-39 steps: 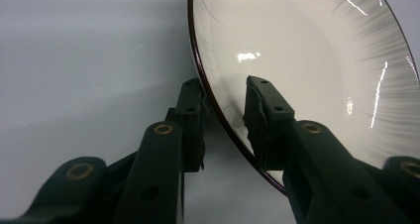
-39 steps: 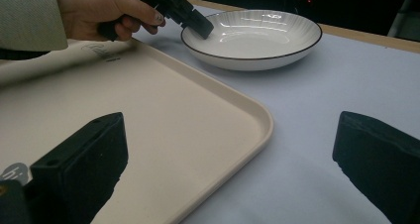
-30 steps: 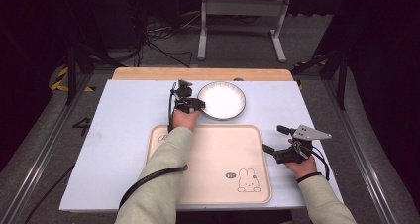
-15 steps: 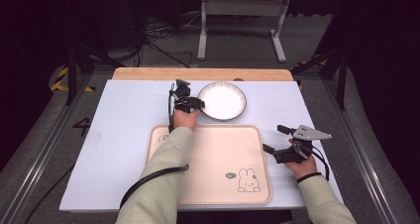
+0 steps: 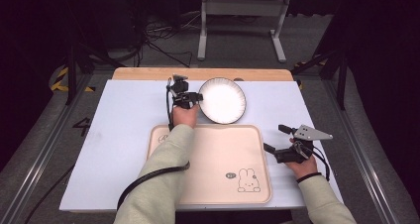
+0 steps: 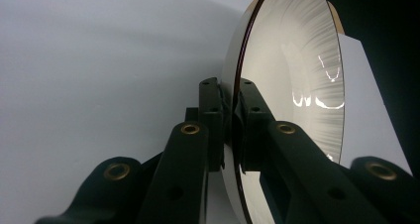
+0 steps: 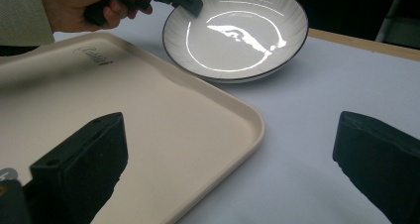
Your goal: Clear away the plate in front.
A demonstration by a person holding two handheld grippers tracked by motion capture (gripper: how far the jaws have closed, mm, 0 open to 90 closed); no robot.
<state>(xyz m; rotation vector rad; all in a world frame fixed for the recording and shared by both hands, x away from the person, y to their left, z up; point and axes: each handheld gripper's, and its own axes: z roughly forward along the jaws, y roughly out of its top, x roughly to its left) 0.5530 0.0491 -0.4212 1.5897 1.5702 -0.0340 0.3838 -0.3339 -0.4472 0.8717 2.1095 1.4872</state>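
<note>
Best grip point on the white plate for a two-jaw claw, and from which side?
The rim, one jaw over and one under, is probably best: the plate is wide and shallow, so only its thin raised edge fits between jaws. Come from the plate's left side, as the left claw does; its jaws have just been closing and now pinch that rim. The near edge sits close to the tray, leaving less room.

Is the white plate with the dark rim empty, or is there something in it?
Empty. The plate shows a bare, glossy inside with light reflections and no food or object. The left gripper pinches its rim.
</note>
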